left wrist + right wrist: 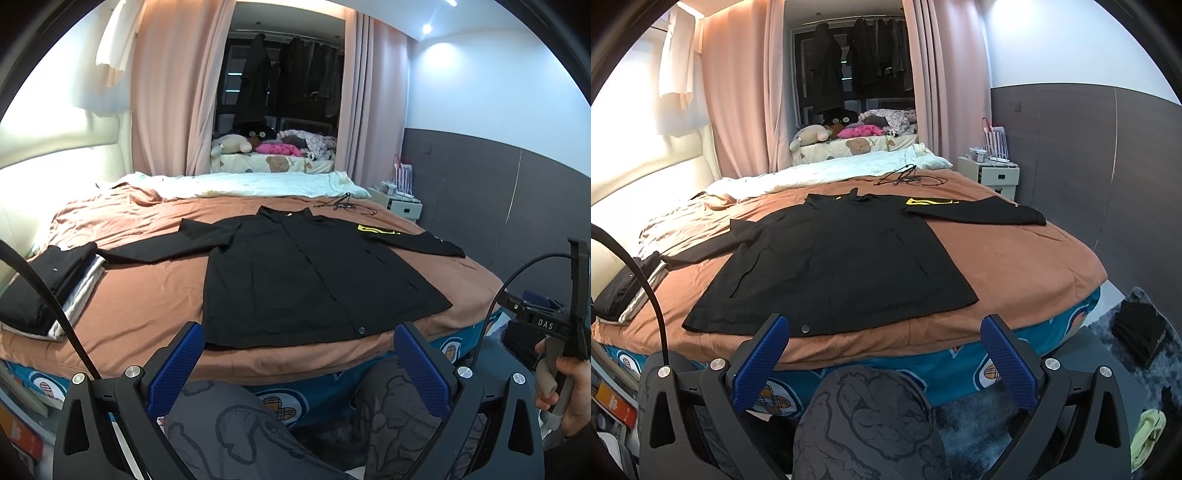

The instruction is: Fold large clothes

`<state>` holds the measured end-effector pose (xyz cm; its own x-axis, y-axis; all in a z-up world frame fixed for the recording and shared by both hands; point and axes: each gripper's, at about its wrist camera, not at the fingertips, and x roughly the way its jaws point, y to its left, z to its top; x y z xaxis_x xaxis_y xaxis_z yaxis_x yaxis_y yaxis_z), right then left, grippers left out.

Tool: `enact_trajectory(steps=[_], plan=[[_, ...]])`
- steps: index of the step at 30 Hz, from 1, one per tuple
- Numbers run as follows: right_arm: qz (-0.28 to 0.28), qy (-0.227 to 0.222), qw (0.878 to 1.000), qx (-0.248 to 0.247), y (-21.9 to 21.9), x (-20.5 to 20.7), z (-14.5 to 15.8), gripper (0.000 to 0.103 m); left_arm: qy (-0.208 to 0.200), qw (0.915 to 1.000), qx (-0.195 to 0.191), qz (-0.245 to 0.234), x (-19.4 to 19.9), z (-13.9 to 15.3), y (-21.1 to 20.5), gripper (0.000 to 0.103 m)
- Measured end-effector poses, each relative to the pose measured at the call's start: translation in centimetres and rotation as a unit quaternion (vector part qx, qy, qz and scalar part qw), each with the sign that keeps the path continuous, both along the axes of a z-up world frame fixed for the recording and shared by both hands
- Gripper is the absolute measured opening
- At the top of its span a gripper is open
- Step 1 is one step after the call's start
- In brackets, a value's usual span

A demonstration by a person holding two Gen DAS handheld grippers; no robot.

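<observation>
A large black jacket lies spread flat on the brown bedsheet, front up, sleeves out to both sides, a yellow patch on the right sleeve. It also shows in the right wrist view. My left gripper is open and empty, held off the near edge of the bed just short of the jacket's hem. My right gripper is open and empty, also short of the hem, right of the hem's snap button. The right gripper's body shows at the right edge of the left wrist view, in a hand.
A stack of folded black and white clothes lies on the bed's left side. A white quilt and black cables lie at the far end. A white nightstand stands right of the bed. Dark clothes lie on the rug.
</observation>
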<state>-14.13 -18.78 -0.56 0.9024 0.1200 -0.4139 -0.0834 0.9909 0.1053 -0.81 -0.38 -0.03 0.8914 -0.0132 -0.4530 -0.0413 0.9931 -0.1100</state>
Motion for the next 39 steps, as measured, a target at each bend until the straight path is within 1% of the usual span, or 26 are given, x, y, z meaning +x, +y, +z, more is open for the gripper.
enact_trajectory(steps=[6,17,27,33,36,39], plan=[[-0.001,-0.003,1.000,0.003,-0.3,-0.4,0.0,0.103,0.005,1.0000,0.001,0.001,-0.1,-0.1,-0.1,0.103],[-0.005,-0.001,1.000,0.000,-0.6,-1.1,0.0,0.103,0.002,1.0000,0.004,-0.007,-0.8,-0.4,-0.5,0.103],[-0.012,0.000,1.000,0.005,-0.8,-2.1,0.3,0.103,0.007,0.9999,-0.003,-0.014,-1.3,-0.7,-0.9,0.103],[-0.011,-0.001,1.000,0.013,-1.5,-1.6,0.2,0.103,0.008,0.9999,-0.002,-0.009,-1.1,-0.3,-1.4,0.103],[-0.012,0.002,1.000,0.019,-1.9,-1.0,-0.1,0.103,0.006,1.0000,0.005,-0.005,-1.0,0.0,-1.4,0.103],[-0.010,0.007,1.000,0.025,-1.7,-0.1,-0.2,0.103,0.009,1.0000,0.002,-0.001,-0.6,0.0,-1.1,0.103]])
